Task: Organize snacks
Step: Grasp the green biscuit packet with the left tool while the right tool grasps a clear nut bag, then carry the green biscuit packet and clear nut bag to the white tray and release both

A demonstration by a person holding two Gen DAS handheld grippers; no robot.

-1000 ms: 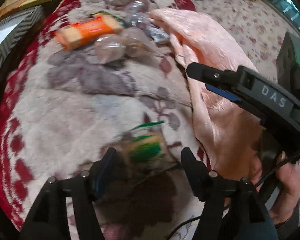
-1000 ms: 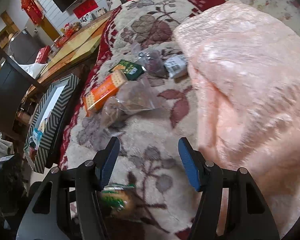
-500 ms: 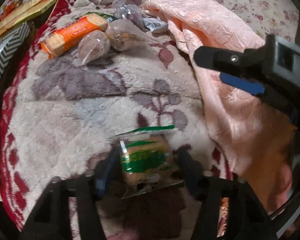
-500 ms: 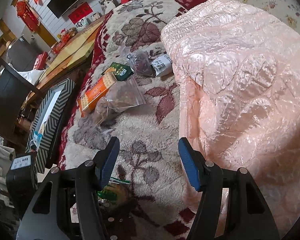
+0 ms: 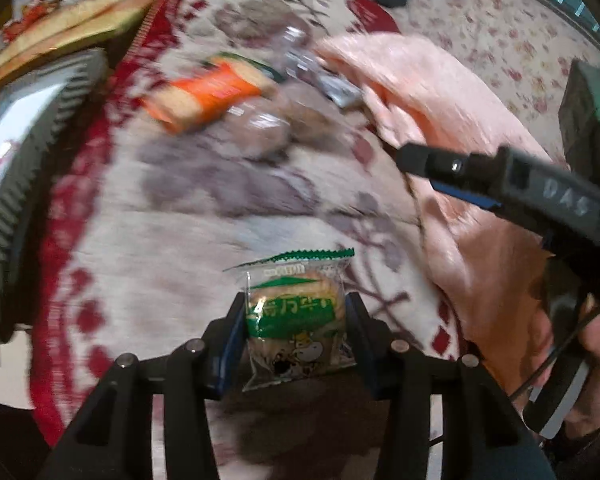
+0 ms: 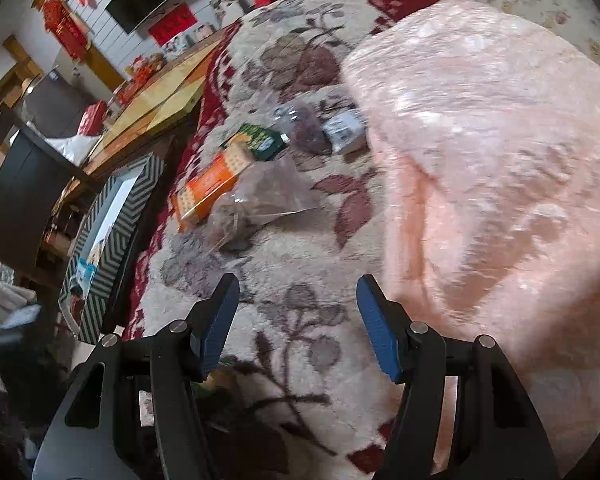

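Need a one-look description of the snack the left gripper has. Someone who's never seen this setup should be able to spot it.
Start at the floral blanket with the red border, beside the pink quilt. The other snacks sit in a cluster at its far end; the small snack packet is apart, clamped between the left gripper fingers, which have just been closing. It alone has a clear wrapper with a green band, a serrated green top and a cartoon cow.

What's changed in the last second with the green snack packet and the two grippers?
The left gripper has just been closing and now clamps the green snack packet, which lay loose between its open fingers before. The right gripper stays open and empty; the orange cracker pack and bagged snacks lie where they were.
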